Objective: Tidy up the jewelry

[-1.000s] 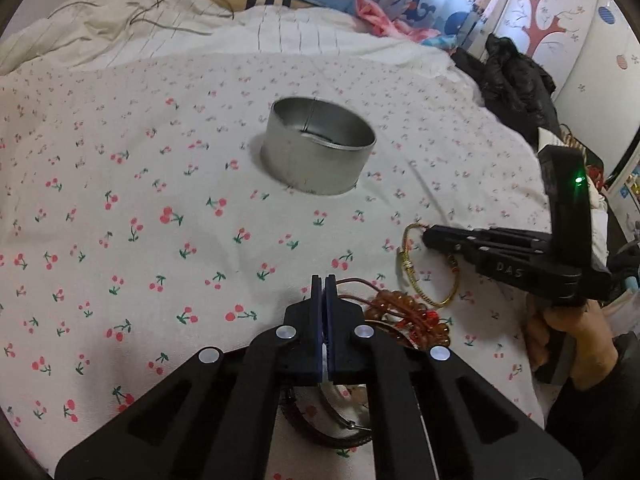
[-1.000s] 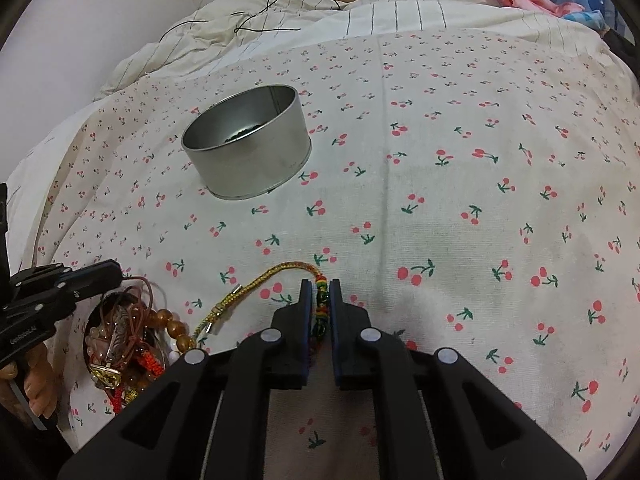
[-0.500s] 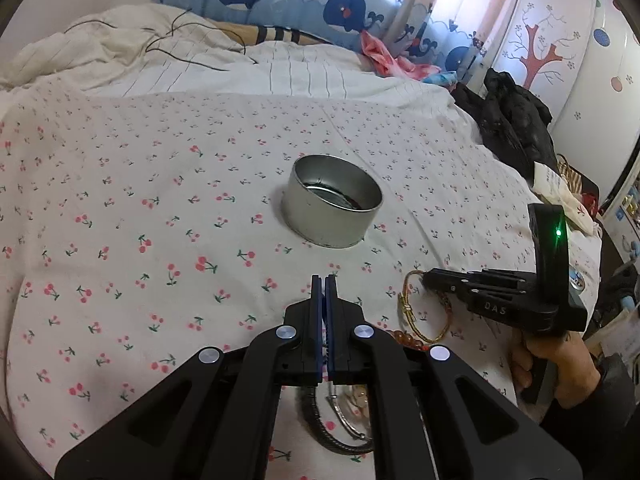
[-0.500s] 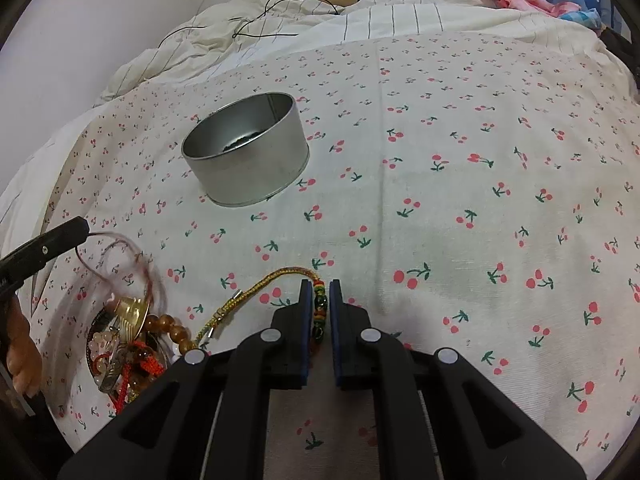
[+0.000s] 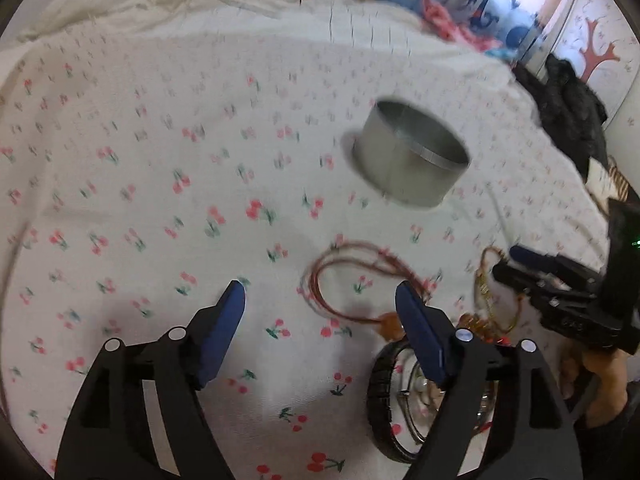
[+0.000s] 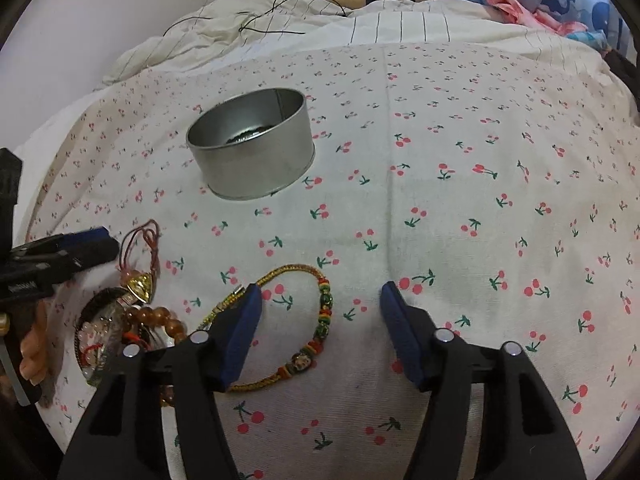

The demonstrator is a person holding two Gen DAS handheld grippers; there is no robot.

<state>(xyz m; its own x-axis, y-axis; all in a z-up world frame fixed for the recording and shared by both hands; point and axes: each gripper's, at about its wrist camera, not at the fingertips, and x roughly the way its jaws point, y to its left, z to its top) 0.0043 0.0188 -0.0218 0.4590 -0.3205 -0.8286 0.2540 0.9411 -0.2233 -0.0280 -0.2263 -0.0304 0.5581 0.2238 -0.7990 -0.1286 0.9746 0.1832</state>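
A round metal tin [image 6: 250, 142] stands on the cherry-print sheet; it also shows in the left wrist view [image 5: 412, 158]. My left gripper [image 5: 320, 296] is open and empty above the sheet, with a red cord necklace [image 5: 352, 276] and its gold pendant [image 6: 141, 286] lying just ahead of it. My right gripper [image 6: 320, 300] is open, its fingers straddling a gold braided bracelet with coloured beads [image 6: 322, 320] that lies flat. A pile of jewelry with amber beads [image 6: 154, 316] and a black bangle [image 5: 380, 396] lies beside them.
The bedsheet [image 6: 480, 200] covers a bed with a rumpled striped duvet [image 6: 280, 28] behind. Dark clothes [image 5: 568, 108] lie at the bed's right edge. The other hand-held gripper [image 5: 560, 300] is at the right of the left wrist view.
Both grippers have opened. The left one let go of the red cord necklace, which now lies on the sheet. The right one released the gold bracelet.
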